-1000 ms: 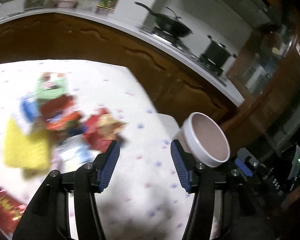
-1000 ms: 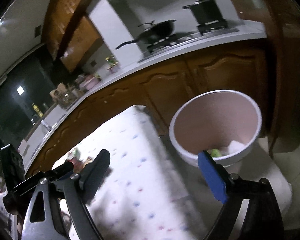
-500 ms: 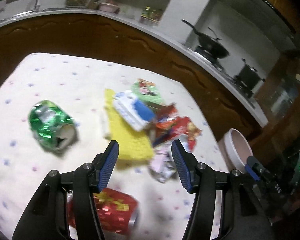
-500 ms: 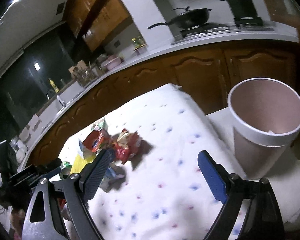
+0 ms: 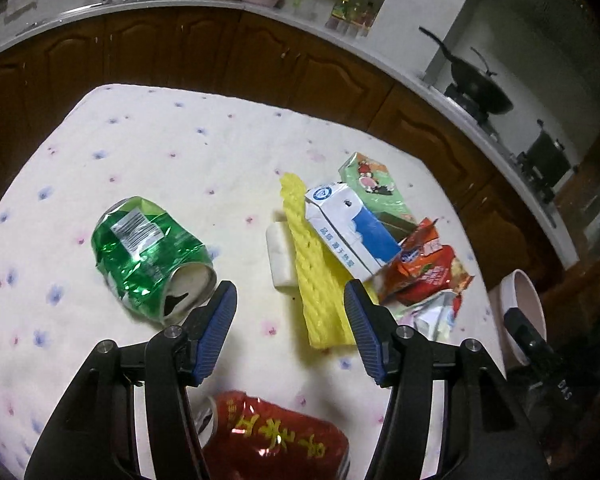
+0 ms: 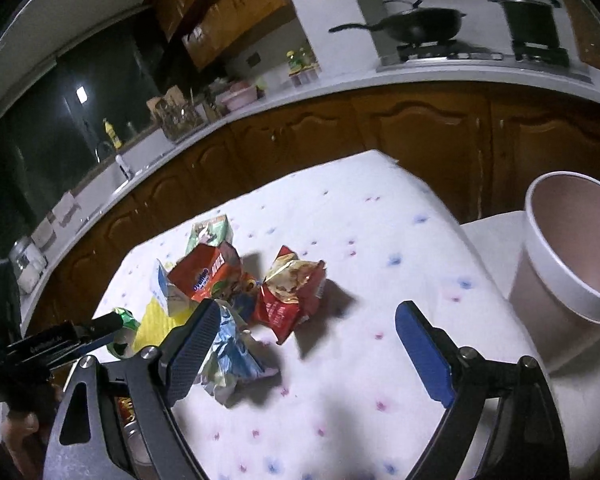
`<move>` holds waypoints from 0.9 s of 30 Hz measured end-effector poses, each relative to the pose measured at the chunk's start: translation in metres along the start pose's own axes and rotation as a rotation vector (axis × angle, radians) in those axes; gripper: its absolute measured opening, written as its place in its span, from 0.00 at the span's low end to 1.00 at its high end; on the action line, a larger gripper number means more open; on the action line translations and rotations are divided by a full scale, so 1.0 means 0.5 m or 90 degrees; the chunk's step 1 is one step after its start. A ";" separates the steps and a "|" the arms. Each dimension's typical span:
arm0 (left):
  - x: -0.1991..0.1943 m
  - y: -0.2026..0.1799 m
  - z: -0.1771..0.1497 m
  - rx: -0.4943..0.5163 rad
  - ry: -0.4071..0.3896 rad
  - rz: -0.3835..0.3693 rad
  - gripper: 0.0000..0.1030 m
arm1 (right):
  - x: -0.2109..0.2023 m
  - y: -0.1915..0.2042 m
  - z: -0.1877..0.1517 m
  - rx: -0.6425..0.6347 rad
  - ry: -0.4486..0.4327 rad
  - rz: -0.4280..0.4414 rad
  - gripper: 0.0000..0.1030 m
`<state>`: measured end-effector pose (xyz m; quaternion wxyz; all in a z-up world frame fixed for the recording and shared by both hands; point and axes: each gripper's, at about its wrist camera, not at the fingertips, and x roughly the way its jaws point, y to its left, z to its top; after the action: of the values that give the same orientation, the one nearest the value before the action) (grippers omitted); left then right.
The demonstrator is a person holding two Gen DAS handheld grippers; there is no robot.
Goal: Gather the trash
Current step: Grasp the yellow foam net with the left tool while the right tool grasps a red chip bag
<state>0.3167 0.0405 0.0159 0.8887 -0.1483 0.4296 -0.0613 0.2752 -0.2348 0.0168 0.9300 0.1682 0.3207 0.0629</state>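
Observation:
Trash lies on a flower-dotted tablecloth (image 5: 148, 152). A crushed green can (image 5: 150, 258) sits left of my left gripper (image 5: 290, 330), which hovers open and empty above the cloth. A red can (image 5: 276, 446) lies under it. Yellow foam netting (image 5: 320, 280), a white block (image 5: 280, 256), a blue-white carton (image 5: 350, 228) and red wrappers (image 5: 424, 268) are piled to the right. My right gripper (image 6: 306, 346) is open and empty over the cloth, near a red snack bag (image 6: 290, 292) and a crumpled silver wrapper (image 6: 232, 354). The white bin (image 6: 572, 256) stands at the table's right edge.
Brown cabinets (image 5: 204, 52) and a white counter curve behind the table. A wok (image 6: 416, 26) and a pot (image 6: 534, 20) sit on the stove. A green carton (image 5: 376, 188) lies at the pile's far side. A person's hand (image 6: 20, 428) holds the left gripper.
Both grippers swung away from the bin toward the trash pile. The left view now shows both cans close; the bin has slid to the right edge in each view.

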 end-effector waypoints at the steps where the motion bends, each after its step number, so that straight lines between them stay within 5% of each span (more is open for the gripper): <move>1: 0.009 -0.002 0.003 0.003 0.009 -0.002 0.55 | 0.008 0.003 0.001 -0.003 0.006 -0.001 0.87; 12: 0.078 -0.018 0.017 0.011 0.065 0.004 0.50 | 0.111 0.005 0.020 -0.010 0.071 -0.009 0.75; 17: 0.105 -0.023 0.010 0.016 0.100 -0.001 0.15 | 0.138 -0.004 0.016 0.006 0.089 0.004 0.46; 19: 0.106 -0.020 0.009 0.011 0.100 -0.009 0.12 | 0.135 -0.001 0.017 0.000 0.087 -0.005 0.28; 27: 0.057 -0.007 0.011 -0.001 0.046 -0.020 0.10 | 0.103 0.000 0.008 -0.011 0.068 0.000 0.26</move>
<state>0.3389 0.0318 -0.0007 0.8713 -0.1534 0.4592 -0.0805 0.3180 -0.2246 -0.0099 0.9130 0.1566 0.3694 0.0743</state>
